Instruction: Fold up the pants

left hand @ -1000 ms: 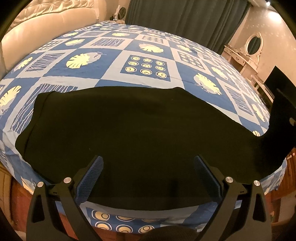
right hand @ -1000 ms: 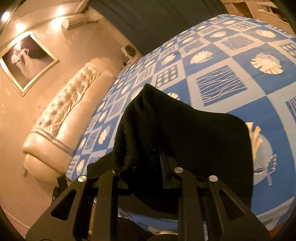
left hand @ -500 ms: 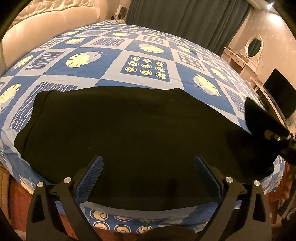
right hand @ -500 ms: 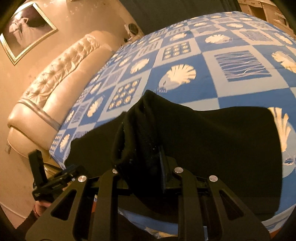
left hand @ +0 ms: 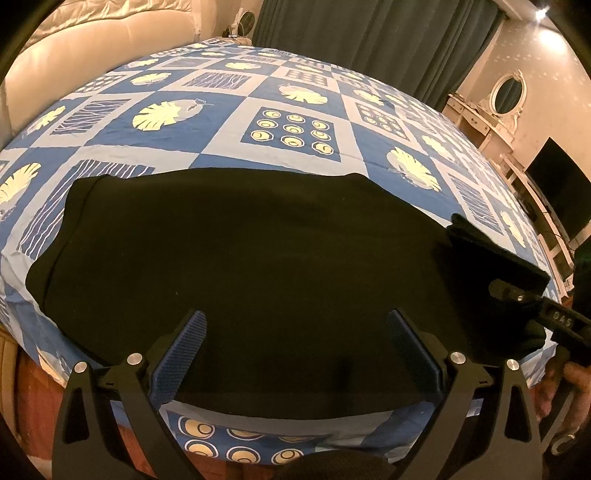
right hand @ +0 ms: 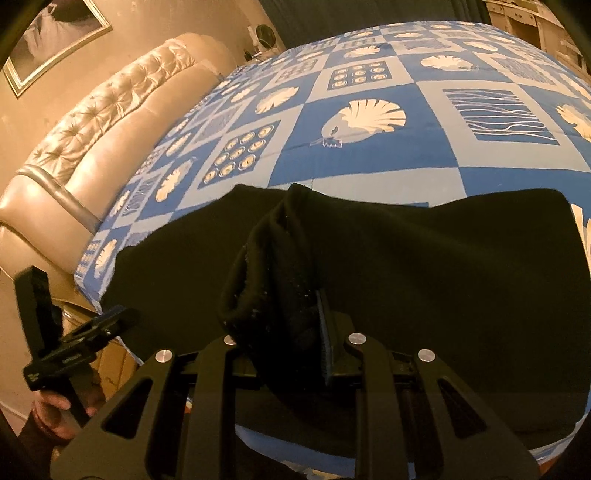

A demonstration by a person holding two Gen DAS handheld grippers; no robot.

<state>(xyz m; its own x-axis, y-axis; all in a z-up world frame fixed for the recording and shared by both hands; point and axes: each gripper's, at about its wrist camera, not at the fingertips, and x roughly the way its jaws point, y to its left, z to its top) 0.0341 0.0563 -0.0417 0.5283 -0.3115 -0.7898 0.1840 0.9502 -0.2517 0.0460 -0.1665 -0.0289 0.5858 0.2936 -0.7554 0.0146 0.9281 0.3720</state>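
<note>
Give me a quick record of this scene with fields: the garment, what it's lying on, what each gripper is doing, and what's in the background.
garment: black pants, spread flat, one end lifted
surface: bed with blue patterned bedspread
left gripper: open, empty, above the pants' near edge
right gripper: shut on a bunched fold of the pants
background: padded cream headboard, dark curtains, framed picture, oval mirror

A blue patterned bedspread (left hand: pixel 295 122) covers the bed; beyond it hang dark curtains (left hand: pixel 369 37), with a tufted headboard (right hand: pixel 110 110) alongside.
</note>
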